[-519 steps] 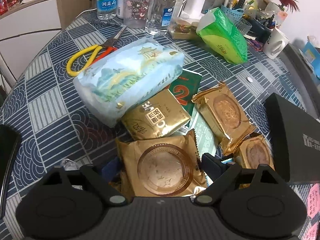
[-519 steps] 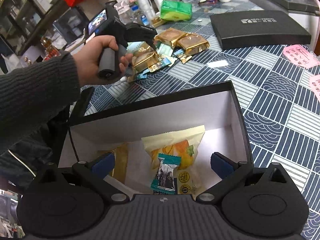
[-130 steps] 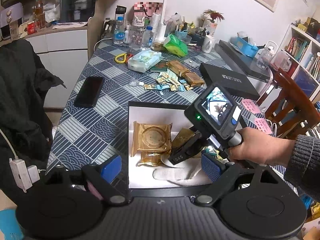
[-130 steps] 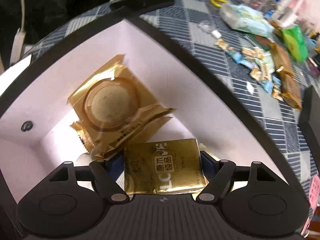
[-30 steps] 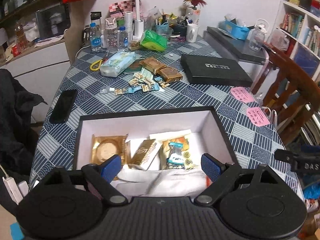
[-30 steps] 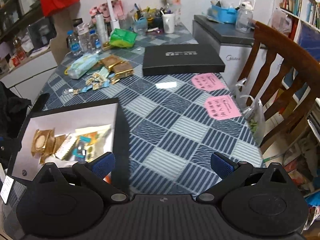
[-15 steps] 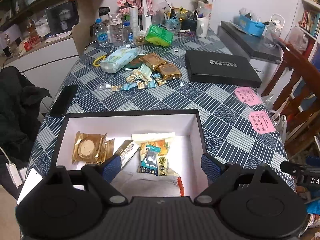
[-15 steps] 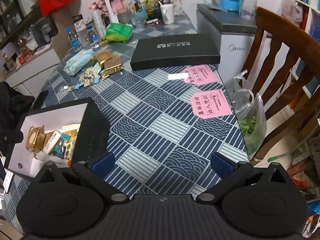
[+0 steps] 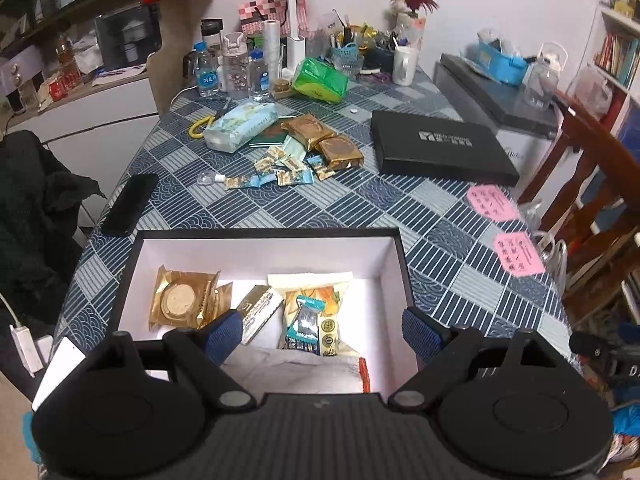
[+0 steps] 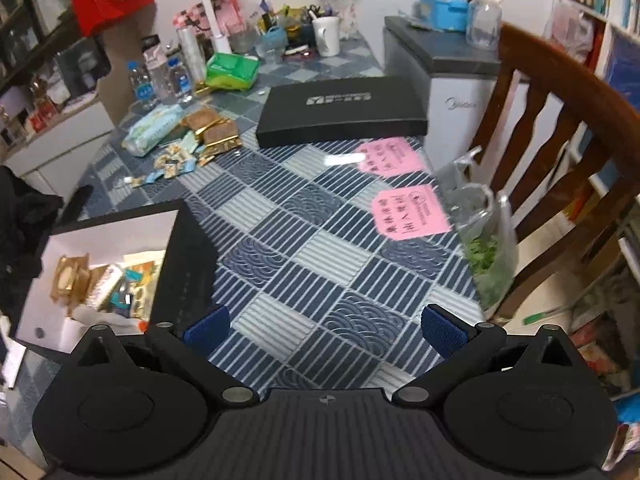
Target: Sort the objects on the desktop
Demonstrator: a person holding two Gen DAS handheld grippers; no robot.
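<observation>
An open black box (image 9: 264,234) with a white inside stands at the table's near edge. In it lie a gold round-cake packet (image 9: 182,298), a gold tea packet (image 9: 258,307), an orange-and-cream snack bag (image 9: 316,300) and a white cloth (image 9: 296,368). The box also shows at the left of the right wrist view (image 10: 188,264). My left gripper (image 9: 322,330) is open and empty, above the box's near side. My right gripper (image 10: 324,328) is open and empty, above bare tablecloth to the right of the box. Gold packets (image 9: 324,142) and small sweets (image 9: 276,170) lie mid-table.
The black box lid (image 9: 440,152) lies at the far right, two pink notes (image 9: 518,254) near the right edge. A phone (image 9: 130,208) lies at the left edge. A tissue pack (image 9: 240,126), scissors, bottles and a green bag crowd the far end. A wooden chair (image 10: 560,152) stands right.
Both grippers have drawn back and risen slightly from the box. The right gripper has swung further right, so the box sits nearer its left edge. Both stay open and empty.
</observation>
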